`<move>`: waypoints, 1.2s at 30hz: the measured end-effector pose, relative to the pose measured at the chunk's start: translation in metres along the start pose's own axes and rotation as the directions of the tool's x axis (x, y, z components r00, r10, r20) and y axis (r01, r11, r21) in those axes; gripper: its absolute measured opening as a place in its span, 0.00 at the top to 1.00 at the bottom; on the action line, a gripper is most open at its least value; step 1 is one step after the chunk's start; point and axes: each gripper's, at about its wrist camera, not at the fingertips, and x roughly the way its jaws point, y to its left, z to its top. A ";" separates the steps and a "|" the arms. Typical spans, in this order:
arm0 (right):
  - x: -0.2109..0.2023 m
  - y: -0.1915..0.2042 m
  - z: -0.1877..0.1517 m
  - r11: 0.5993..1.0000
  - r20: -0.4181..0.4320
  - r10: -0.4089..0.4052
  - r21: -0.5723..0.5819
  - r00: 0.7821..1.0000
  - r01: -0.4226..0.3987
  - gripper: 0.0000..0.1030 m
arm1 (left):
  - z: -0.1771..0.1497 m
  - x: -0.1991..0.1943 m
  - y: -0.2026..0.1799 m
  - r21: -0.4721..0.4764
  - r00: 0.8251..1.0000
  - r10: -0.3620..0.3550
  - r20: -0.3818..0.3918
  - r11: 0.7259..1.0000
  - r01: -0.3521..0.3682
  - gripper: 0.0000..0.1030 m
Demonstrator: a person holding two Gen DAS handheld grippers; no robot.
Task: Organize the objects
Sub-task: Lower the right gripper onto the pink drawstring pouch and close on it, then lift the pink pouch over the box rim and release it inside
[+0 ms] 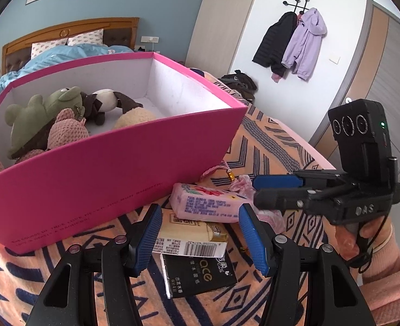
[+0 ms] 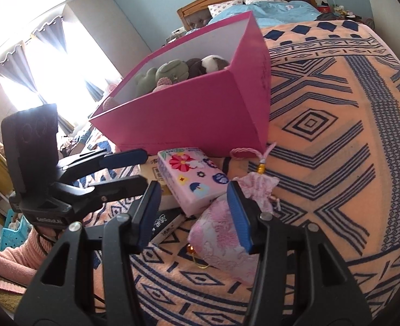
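Observation:
A pink box (image 1: pixel 104 174) stands on the patterned blanket and holds several plush toys (image 1: pixel 45 114); it also shows in the right wrist view (image 2: pixel 200 114). Beside it lies a pile: a pink tissue pack (image 1: pixel 208 203) (image 2: pixel 197 179), a beige tissue pack (image 1: pixel 189 239), a black tissue pack (image 1: pixel 200 277) and a pink drawstring pouch (image 2: pixel 221 241) with a tassel cord (image 2: pixel 257 157). My left gripper (image 1: pixel 200 233) is open just above the beige pack. My right gripper (image 2: pixel 193 212) is open over the pink pack and pouch; in the left wrist view it (image 1: pixel 257 193) comes in from the right.
The orange and blue blanket (image 2: pixel 335 135) stretches wide to the right of the box. A bed with blue bedding (image 2: pixel 278 8) lies behind. Jackets (image 1: pixel 292 43) hang on the far wall. A blue basket (image 2: pixel 12 231) stands on the floor at left.

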 end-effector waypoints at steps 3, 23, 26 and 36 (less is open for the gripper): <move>-0.005 -0.008 0.001 0.999 0.013 -0.044 0.008 0.999 0.044 0.49 | 0.000 0.001 -0.003 0.005 1.000 0.002 0.000 1.000 -0.002 0.42; 0.019 -0.038 0.000 0.997 -0.075 -0.078 0.021 0.994 0.080 0.52 | -0.002 0.004 -0.017 0.037 1.000 0.008 -0.015 0.999 -0.008 0.42; 0.017 -0.038 0.000 0.996 -0.074 -0.083 0.016 0.994 0.084 0.61 | -0.003 0.003 -0.018 0.039 1.000 0.010 -0.012 0.999 -0.010 0.42; 0.000 -0.033 -0.004 0.994 -0.034 -0.106 0.013 0.994 0.107 0.65 | -0.004 0.001 -0.023 0.048 1.000 0.007 -0.006 0.999 -0.006 0.42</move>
